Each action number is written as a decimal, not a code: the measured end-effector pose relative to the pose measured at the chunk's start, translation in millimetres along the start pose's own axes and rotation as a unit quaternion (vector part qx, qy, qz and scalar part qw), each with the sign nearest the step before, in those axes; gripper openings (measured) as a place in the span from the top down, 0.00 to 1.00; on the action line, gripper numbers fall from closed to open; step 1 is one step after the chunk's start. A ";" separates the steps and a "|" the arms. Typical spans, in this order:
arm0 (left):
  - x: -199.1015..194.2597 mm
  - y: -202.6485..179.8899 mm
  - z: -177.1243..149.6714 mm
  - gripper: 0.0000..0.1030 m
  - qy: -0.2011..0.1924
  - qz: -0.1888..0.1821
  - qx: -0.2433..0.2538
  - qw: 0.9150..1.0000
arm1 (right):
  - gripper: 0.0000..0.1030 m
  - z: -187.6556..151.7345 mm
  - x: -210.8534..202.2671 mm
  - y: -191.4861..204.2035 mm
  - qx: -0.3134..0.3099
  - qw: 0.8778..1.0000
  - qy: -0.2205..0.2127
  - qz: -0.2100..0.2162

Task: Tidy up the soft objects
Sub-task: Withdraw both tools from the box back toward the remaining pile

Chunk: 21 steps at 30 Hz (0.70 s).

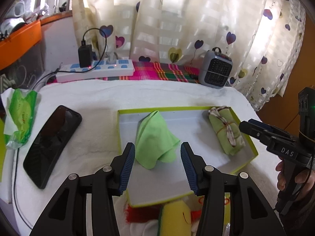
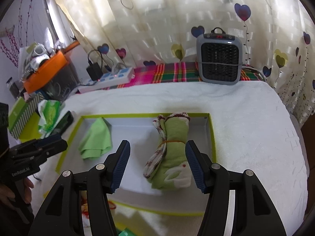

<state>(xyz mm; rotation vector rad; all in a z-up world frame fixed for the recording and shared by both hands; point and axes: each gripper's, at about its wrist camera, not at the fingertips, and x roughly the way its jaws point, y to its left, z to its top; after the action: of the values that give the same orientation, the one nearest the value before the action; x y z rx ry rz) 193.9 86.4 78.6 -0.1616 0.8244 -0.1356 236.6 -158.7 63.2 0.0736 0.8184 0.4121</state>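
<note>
Now we see both grippers standing apart from the cloths, nothing between their pads. In the left wrist view our left gripper (image 1: 157, 147) fills the lower middle of the frame, its blue ribbed fingers (image 1: 129, 163) spread wide, and the light green cloth (image 1: 156, 139) lies crumpled in a loose peak beyond them, touched by neither pad. That cloth sits in the left half of a shallow white tray with a lime-green rim (image 1: 119, 129), which rests on a tabletop covered by a white towel (image 1: 98, 96).

In the right wrist view our right gripper (image 2: 157, 151) also stands wide, and the rolled green towel bundle (image 2: 173, 157), tied round with an orange band and edged with a brown-and-white trim, lies lengthwise in the right half of the tray between and beyond the fingers, free of both pads. The two cloths are well apart inside the tray.

At the left of the left wrist view a black phone (image 1: 52, 145) lies on the towel beside a green tissue pack (image 1: 20, 116). A white power strip (image 1: 94, 70) and a small grey heater (image 1: 215, 69) stand along the top edge, before a heart-print curtain (image 1: 196, 19).
</note>
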 end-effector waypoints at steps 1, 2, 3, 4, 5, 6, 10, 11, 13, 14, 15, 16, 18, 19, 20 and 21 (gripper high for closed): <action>-4.1 -0.9 -2.2 0.54 -0.002 0.001 0.001 1.000 | 0.42 -0.9 -4.9 0.5 0.001 1.000 -0.005 0.001; -7.6 -1.9 -4.1 0.54 -0.004 0.000 0.002 1.000 | 0.42 -2.1 -9.3 0.9 0.002 1.000 -0.009 0.001; -9.7 -2.4 -5.2 0.54 -0.005 0.000 0.003 1.000 | 0.42 -3.5 -12.8 0.5 0.003 1.000 -0.012 0.003; -14.3 -3.7 -8.6 0.54 -0.007 -0.003 0.004 1.000 | 0.42 -5.6 -16.6 0.6 0.005 1.000 -0.014 0.004; -16.8 -4.2 -10.7 0.54 -0.007 -0.004 0.005 1.000 | 0.42 -8.4 -19.8 0.7 0.008 1.000 -0.015 0.004; -20.5 -5.1 -14.3 0.54 -0.008 -0.005 0.004 1.000 | 0.42 -10.6 -22.3 0.2 0.010 1.000 -0.014 0.004; -32.6 -7.7 -29.1 0.54 -0.013 -0.015 0.005 1.000 | 0.42 -26.2 -34.8 1.0 0.013 1.000 -0.016 0.007; -35.4 -8.6 -33.5 0.54 -0.013 -0.015 0.007 1.000 | 0.42 -31.9 -38.3 1.6 0.012 1.000 -0.016 0.007; -40.2 -10.0 -40.2 0.54 -0.013 -0.015 0.007 1.000 | 0.42 -40.7 -43.8 2.2 0.013 1.000 -0.015 0.007; -43.7 -10.8 -44.8 0.54 -0.015 -0.017 0.008 1.000 | 0.42 -45.7 -47.2 2.9 0.012 1.000 -0.015 0.007; -45.4 -11.2 -47.7 0.54 -0.016 -0.019 0.008 1.000 | 0.42 -49.4 -49.6 3.4 0.011 1.000 -0.016 0.008; -48.1 -11.3 -51.9 0.54 -0.016 -0.021 0.006 1.000 | 0.42 -53.4 -52.4 4.4 0.009 1.000 -0.017 0.010; -51.9 -11.6 -59.9 0.54 -0.017 -0.025 0.002 1.000 | 0.42 -61.6 -57.2 6.2 0.008 1.000 -0.017 0.012; -53.7 -12.8 -63.9 0.54 -0.017 -0.024 0.003 1.000 | 0.42 -66.1 -59.3 7.4 0.009 1.000 -0.017 0.013; -55.7 -14.7 -68.4 0.54 -0.018 -0.024 0.008 1.000 | 0.42 -69.5 -60.9 8.2 0.009 1.000 -0.017 0.014; -57.3 -16.1 -71.5 0.54 -0.018 -0.024 0.010 0.999 | 0.42 -74.0 -62.5 9.2 0.009 1.000 -0.017 0.019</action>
<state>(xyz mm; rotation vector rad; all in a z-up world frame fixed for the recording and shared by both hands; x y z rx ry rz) 101.6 74.7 75.2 -0.1653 0.7824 -0.1861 142.1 -181.2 57.9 0.1129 0.7884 0.4371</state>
